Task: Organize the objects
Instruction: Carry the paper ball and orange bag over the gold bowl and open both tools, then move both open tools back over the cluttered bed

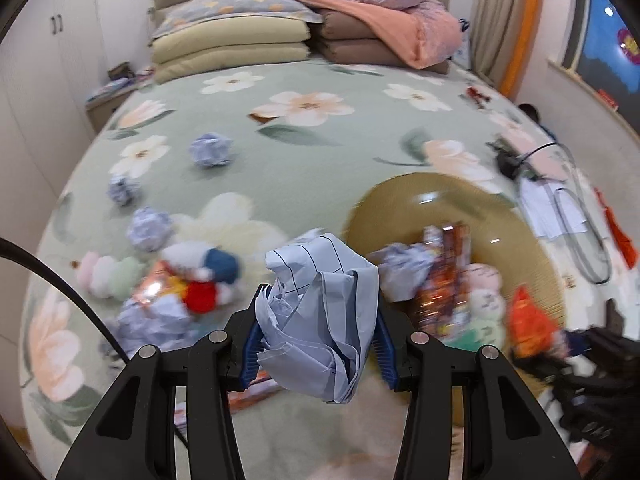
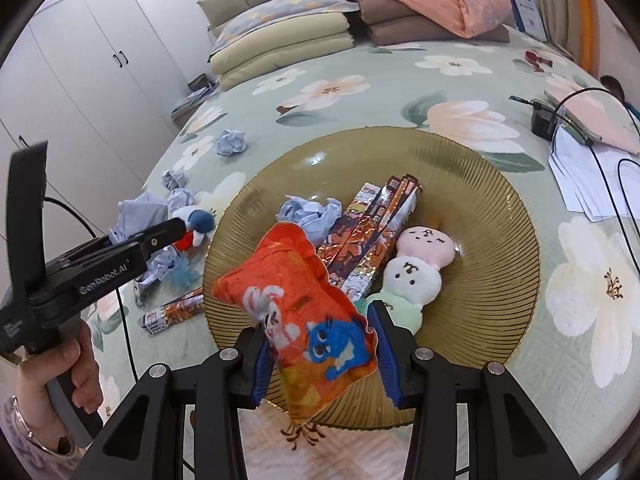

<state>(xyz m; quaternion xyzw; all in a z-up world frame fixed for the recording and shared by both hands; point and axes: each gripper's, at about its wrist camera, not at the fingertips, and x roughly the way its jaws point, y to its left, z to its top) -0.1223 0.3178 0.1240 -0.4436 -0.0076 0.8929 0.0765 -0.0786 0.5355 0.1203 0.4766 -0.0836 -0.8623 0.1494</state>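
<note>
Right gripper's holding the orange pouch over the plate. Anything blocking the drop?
No barrier between the orange pouch and the plate. Foil packets, a paper ball and a plush fill the middle; the near rim is bare.

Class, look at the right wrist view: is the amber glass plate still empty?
No. The amber plate already holds a crumpled paper ball, shiny foil packets and a pastel plush toy.

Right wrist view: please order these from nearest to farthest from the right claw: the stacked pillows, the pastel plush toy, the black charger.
1. Pastel plush toy: on the amber plate, just beyond the right claw, which grips an orange pouch.
2. Black charger: on the bedspread, far right.
3. Stacked pillows: at the headboard.
</note>
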